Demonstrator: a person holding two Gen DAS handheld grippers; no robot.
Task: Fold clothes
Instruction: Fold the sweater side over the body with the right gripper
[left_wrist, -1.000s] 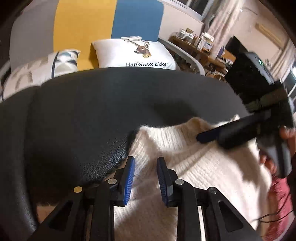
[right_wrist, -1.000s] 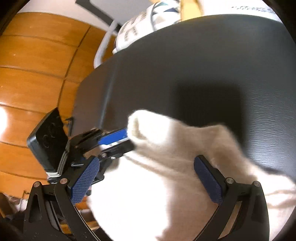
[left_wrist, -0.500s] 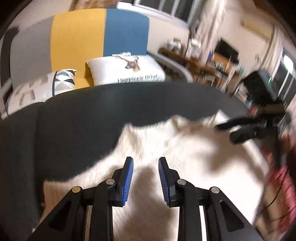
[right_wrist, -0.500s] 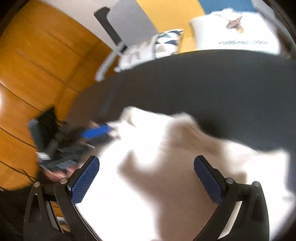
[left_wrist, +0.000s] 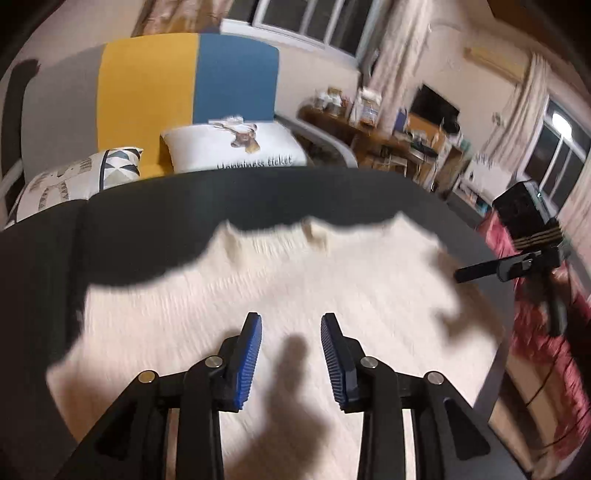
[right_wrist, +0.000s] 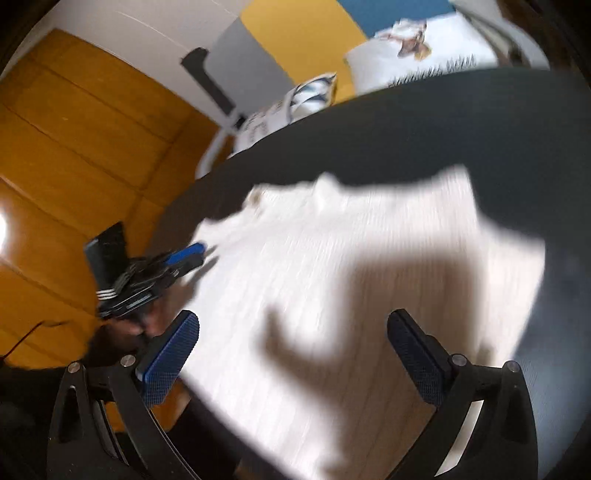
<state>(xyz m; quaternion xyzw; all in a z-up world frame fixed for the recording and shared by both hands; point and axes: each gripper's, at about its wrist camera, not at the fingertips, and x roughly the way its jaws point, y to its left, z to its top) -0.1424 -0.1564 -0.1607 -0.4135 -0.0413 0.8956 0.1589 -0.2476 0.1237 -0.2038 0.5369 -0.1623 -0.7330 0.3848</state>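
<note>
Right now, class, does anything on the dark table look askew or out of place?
The cream sweater lies rumpled, its far edge uneven, and its near side spills over the dark table's edge. Nothing looks damaged.

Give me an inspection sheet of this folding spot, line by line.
Surface: dark leather-like top, mostly covered.
Job's things: cream knit garment spread flat, blurred.
Clutter: nothing seen on the top.
Grippers: left gripper above the garment, fingers opening, nothing between them; right gripper wide open over the garment, empty.
Cables: a thin dark cable at the right edge.
Surroundings: white deer pillow, patterned pillow, yellow and blue panels, crowded shelves, wooden floor.
</note>
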